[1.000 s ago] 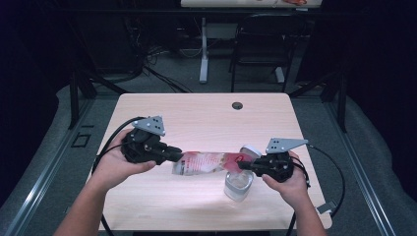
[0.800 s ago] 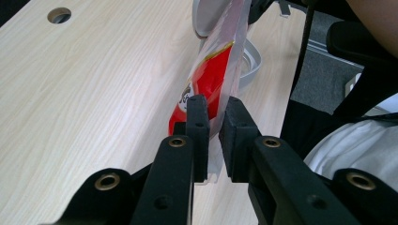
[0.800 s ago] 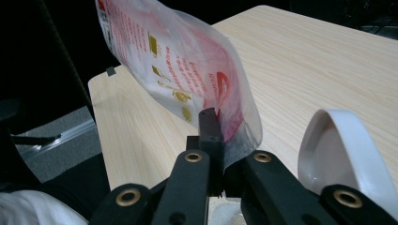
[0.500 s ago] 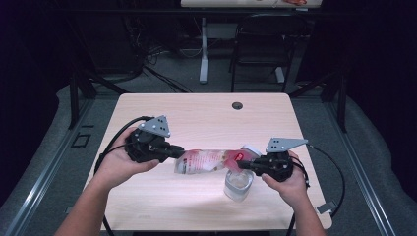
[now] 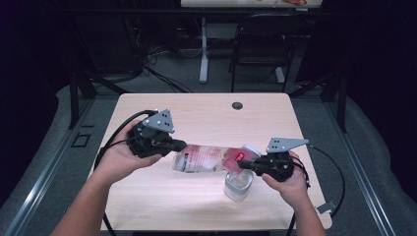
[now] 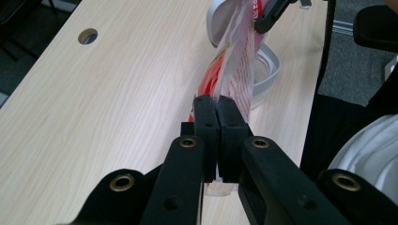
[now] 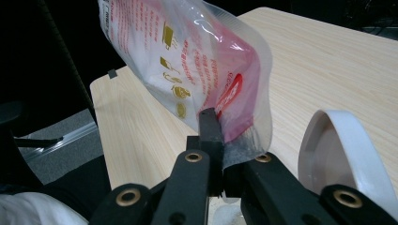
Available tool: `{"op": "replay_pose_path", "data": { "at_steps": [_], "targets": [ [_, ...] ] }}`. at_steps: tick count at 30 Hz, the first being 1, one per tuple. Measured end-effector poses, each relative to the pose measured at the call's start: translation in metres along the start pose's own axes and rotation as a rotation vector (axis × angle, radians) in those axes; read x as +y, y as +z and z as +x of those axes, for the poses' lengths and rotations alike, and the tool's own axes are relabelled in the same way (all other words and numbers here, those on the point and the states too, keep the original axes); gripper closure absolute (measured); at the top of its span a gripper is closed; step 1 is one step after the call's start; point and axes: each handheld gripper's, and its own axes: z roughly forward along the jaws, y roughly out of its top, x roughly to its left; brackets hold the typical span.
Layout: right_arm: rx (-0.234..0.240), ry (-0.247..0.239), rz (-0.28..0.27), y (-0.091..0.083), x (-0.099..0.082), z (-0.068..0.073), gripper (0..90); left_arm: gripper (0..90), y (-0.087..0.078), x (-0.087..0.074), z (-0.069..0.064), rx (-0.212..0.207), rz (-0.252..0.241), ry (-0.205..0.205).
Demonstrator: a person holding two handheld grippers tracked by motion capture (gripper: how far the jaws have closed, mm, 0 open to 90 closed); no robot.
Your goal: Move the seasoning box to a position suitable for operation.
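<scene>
A clear plastic pouch [image 5: 211, 158] with red print hangs level above the table, stretched between both grippers. My left gripper [image 5: 179, 146] is shut on its left end; its jaws have just been closing, and in the left gripper view they [image 6: 217, 101] pinch the pouch's edge [image 6: 237, 70]. My right gripper [image 5: 243, 166] is shut on the other end, pinching the pouch's corner [image 7: 187, 61] between its jaws [image 7: 220, 126]. Under that end stands a clear jar [image 5: 238, 184], with a white lid [image 5: 251, 148] beside the right gripper.
The light wooden table [image 5: 196, 108] has a round cable hole [image 5: 237, 105] near its far edge. Cables trail from both grippers over the table's sides. A dark chair [image 5: 260, 44] and a desk leg stand beyond the table.
The left hand has shifted slightly and its jaws have drawn together on the pouch's end. The right hand and the pouch stay where they were.
</scene>
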Motion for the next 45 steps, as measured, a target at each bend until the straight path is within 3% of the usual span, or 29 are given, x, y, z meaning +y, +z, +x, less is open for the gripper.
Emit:
{"op": "replay_pose_path", "data": {
  "at_steps": [20,45],
  "targets": [
    [-0.004,-0.001,0.006,-0.001,-0.001,-0.002,90.0,90.0,-0.002,0.010,0.000,-0.022,-0.015,-0.002],
    [-0.043,-0.010,0.022,-0.003,-0.003,-0.006,89.7,90.0,-0.003,0.021,0.000,-0.045,-0.010,0.012]
  ]
}}
